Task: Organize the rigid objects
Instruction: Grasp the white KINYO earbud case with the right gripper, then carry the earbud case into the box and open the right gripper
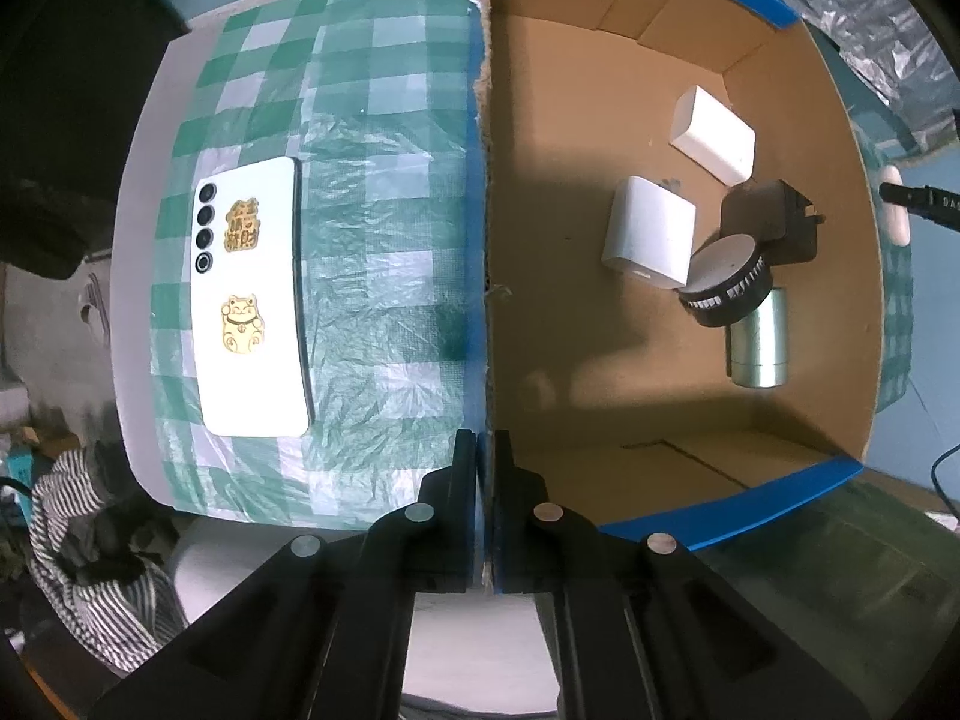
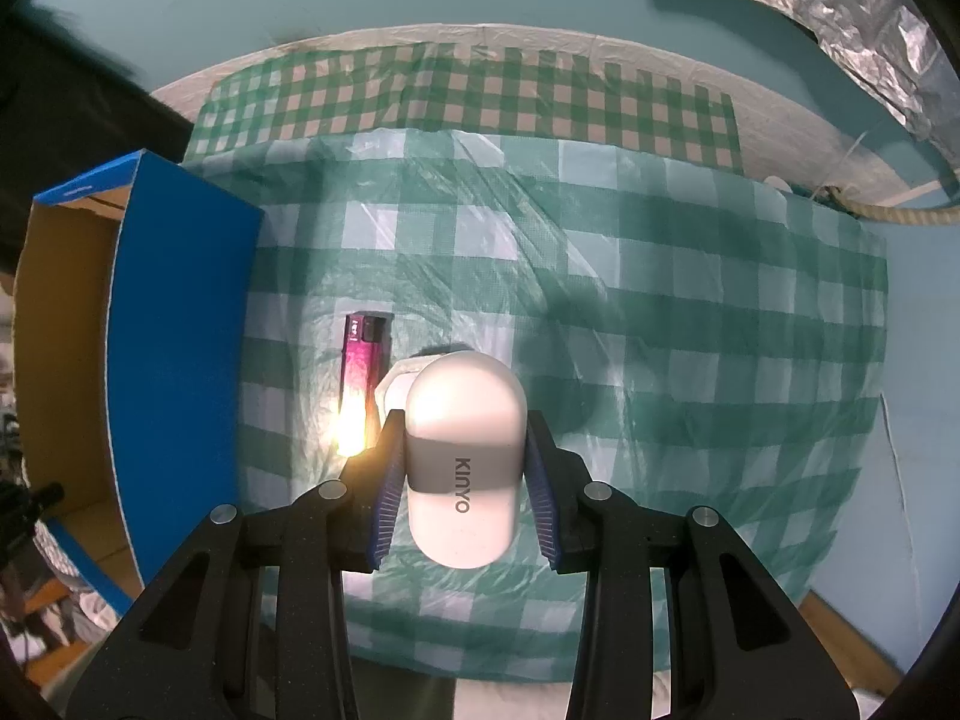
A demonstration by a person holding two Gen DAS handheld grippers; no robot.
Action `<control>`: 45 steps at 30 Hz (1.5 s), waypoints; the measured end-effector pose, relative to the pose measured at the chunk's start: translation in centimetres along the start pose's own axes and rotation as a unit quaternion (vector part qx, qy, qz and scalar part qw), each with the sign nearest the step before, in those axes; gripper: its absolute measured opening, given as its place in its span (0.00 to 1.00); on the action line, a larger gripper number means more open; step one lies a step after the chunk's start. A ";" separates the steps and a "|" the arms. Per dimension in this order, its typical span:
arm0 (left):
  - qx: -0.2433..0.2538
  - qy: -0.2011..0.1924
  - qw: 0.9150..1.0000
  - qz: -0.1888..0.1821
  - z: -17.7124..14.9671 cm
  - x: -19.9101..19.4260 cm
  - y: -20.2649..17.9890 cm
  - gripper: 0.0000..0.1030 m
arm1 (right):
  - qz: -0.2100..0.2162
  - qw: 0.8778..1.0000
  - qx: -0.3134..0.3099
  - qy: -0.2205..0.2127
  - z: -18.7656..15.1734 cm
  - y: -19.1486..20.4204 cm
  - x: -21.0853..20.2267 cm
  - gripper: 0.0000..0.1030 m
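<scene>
My left gripper (image 1: 485, 456) is shut on the near wall of the cardboard box (image 1: 487, 240), pinching its blue-edged side. Inside the box lie two white chargers (image 1: 651, 232) (image 1: 714, 135), a black plug adapter (image 1: 774, 217), a round black-and-grey device (image 1: 726, 282) and a silver cylinder (image 1: 759, 339). A white phone (image 1: 249, 300) with gold stickers lies on the checked cloth left of the box. My right gripper (image 2: 465, 456) is shut on a white KINYO device (image 2: 462, 450), just above the cloth. A magenta lighter (image 2: 362, 372) lies just left of it.
The blue outer wall of the box (image 2: 180, 360) stands left of my right gripper. Green checked cloth (image 2: 660, 330) covers the table. Crinkled silver foil (image 2: 840, 18) hangs at the upper right. Striped fabric (image 1: 90, 540) lies below the table's left edge.
</scene>
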State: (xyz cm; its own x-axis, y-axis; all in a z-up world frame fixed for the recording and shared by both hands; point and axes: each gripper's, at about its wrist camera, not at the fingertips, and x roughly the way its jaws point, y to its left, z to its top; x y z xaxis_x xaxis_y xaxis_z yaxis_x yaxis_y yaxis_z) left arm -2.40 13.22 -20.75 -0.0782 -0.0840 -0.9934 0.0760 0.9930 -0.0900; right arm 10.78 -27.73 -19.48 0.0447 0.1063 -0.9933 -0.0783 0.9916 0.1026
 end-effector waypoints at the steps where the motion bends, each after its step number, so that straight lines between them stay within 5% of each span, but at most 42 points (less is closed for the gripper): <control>1: 0.001 -0.002 1.000 0.004 0.0 -0.1 -0.1 0.04 | -0.001 1.000 -0.001 -0.001 0.0 0.0 0.0 0.35; 23: 0.009 -0.011 0.999 0.032 0.3 -1.5 -1.6 0.03 | 0.018 0.999 -0.045 -0.024 -0.6 3.7 -4.4 0.35; 45: 0.012 -0.005 0.999 0.036 0.2 -1.0 -1.8 0.03 | 0.046 0.982 -0.182 -0.032 1.4 16.5 -5.8 0.35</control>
State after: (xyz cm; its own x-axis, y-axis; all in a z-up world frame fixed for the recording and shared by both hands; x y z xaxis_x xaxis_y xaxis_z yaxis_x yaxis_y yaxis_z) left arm -2.25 11.54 -19.62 -0.0620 -0.0139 -0.9980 0.1045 0.9943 -0.0204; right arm 10.66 -11.93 -11.92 0.0828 0.2096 -0.9743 -0.4354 0.8870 0.1538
